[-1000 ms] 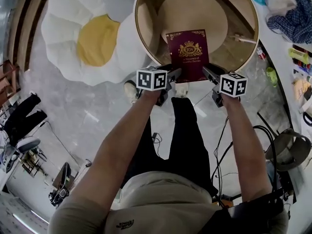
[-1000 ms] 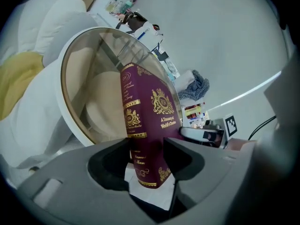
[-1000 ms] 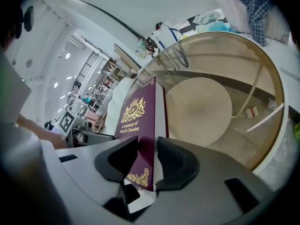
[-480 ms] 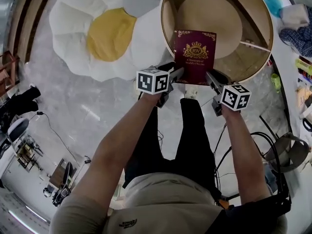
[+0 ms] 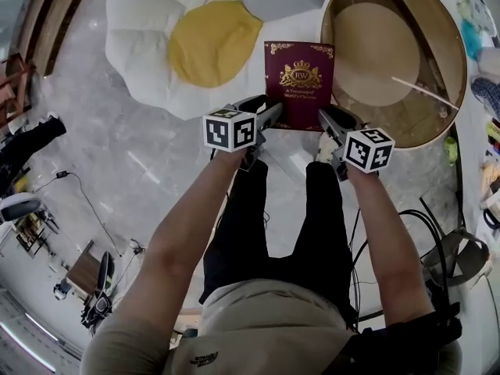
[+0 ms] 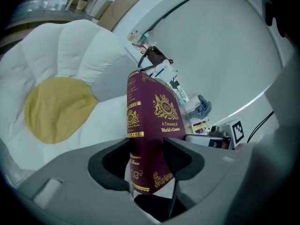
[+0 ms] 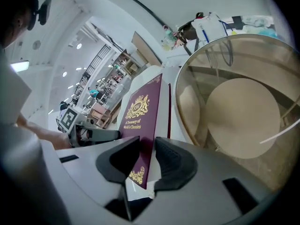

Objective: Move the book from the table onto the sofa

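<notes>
A maroon hardback book point(image 5: 298, 84) with gold print hangs in the air, held by both grippers at its near corners. My left gripper point(image 5: 273, 117) is shut on its left corner; its jaws pinch the spine edge of the book point(image 6: 149, 135). On the right corner my right gripper point(image 5: 322, 120) is shut, with the book point(image 7: 140, 125) clamped between its jaws. The book sits between the round wooden table point(image 5: 461, 61) at the right and the white flower-shaped sofa point(image 5: 148, 53) with a yellow centre point(image 5: 212, 41) at the upper left.
The person's legs and shoes stand on grey marble floor below the book. Cables point(image 5: 406, 209) trail on the floor at the right, beside a shelf edge with small items point(image 5: 488, 131). Dark equipment point(image 5: 31, 143) lies at the far left.
Both grippers have carried the book leftward off the round table. It now hangs over the floor at the sofa's edge.
</notes>
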`<action>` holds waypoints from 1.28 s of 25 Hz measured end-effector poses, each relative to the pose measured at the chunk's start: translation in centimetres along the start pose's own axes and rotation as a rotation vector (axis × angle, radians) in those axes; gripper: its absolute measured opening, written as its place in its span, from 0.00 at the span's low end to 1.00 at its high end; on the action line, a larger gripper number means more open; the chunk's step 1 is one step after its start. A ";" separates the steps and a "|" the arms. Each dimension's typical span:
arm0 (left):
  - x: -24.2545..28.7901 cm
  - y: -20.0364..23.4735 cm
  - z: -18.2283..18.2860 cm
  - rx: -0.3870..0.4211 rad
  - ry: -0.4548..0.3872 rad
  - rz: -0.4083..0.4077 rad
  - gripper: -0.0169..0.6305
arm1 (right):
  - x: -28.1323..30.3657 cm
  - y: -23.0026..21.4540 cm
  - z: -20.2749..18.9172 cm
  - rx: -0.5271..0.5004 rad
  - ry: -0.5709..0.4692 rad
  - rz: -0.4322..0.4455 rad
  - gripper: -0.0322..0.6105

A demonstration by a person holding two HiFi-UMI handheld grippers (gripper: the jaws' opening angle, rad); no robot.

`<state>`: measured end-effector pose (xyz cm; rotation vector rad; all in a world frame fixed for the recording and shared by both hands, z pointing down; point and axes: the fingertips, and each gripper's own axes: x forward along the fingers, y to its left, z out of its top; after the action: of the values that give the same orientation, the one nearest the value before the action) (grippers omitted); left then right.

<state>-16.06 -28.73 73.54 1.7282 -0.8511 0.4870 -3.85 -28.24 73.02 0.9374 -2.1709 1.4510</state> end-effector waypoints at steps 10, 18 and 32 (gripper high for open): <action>-2.6 13.7 0.2 -0.105 -0.084 0.043 0.36 | 13.7 3.0 -1.0 -0.093 0.087 0.027 0.23; 2.6 21.2 -2.3 -0.160 -0.066 0.013 0.36 | 20.8 -1.3 -3.8 -0.143 0.165 0.003 0.23; 8.1 26.1 -4.4 -0.168 -0.033 -0.010 0.36 | 24.0 -5.1 -5.1 -0.159 0.154 -0.087 0.24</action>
<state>-29.84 -30.81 97.44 1.5884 -0.8815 0.3708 -17.71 -32.64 93.45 0.8260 -2.0714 1.2471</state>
